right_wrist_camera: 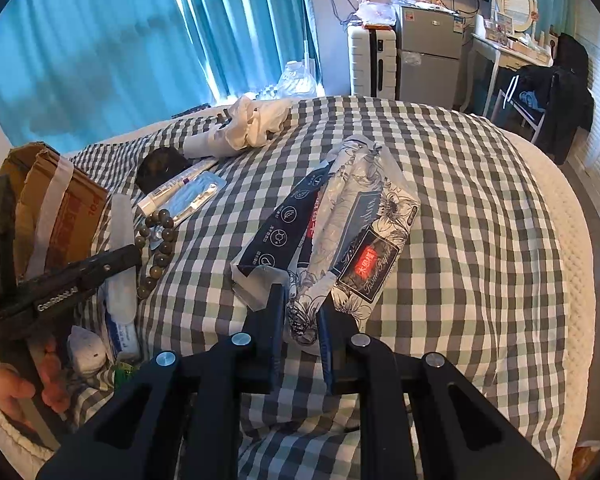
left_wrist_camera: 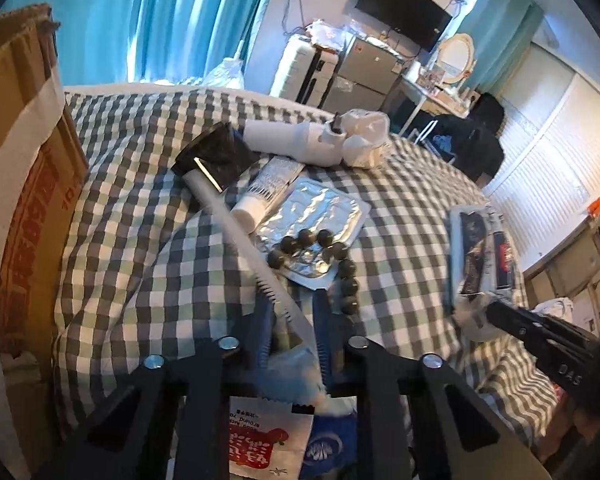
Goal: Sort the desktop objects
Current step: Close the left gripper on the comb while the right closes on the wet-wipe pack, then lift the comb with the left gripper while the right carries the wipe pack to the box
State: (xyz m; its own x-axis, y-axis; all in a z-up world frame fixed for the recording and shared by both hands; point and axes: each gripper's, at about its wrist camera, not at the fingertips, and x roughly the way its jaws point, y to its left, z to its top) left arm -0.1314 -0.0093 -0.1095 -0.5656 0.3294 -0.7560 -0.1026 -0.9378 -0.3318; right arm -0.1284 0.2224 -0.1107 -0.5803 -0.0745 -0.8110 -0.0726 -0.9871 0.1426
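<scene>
Desktop objects lie scattered over a checked bedcover (right_wrist_camera: 480, 208), and both grippers are already closed on something. Farthest left of the left gripper's (left_wrist_camera: 294, 332) fingers stands a cardboard box (left_wrist_camera: 28, 184), open at the top, probably where sorted things go. That gripper's jaws stand narrow, pinching the near end of a long clear packet with a toothed edge (left_wrist_camera: 236, 224), which runs away up-left from the fingertips; holding it by the end seems meant to lift it clear of the pile. Just right of those fingers a string of dark beads (left_wrist_camera: 340, 264) curls over a foil blister sheet (left_wrist_camera: 320, 208), with a white tube (left_wrist_camera: 268, 188) and a black pouch (left_wrist_camera: 212, 156) beyond. Further right, the right gripper (right_wrist_camera: 302, 316) has its fingers drawn in tight on the near, crumpled end of a floral tissue pack (right_wrist_camera: 364, 240), which stretches ahead of the fingertips. A dark printed sachet (right_wrist_camera: 280, 228) lies touching the pack's left side.
</scene>
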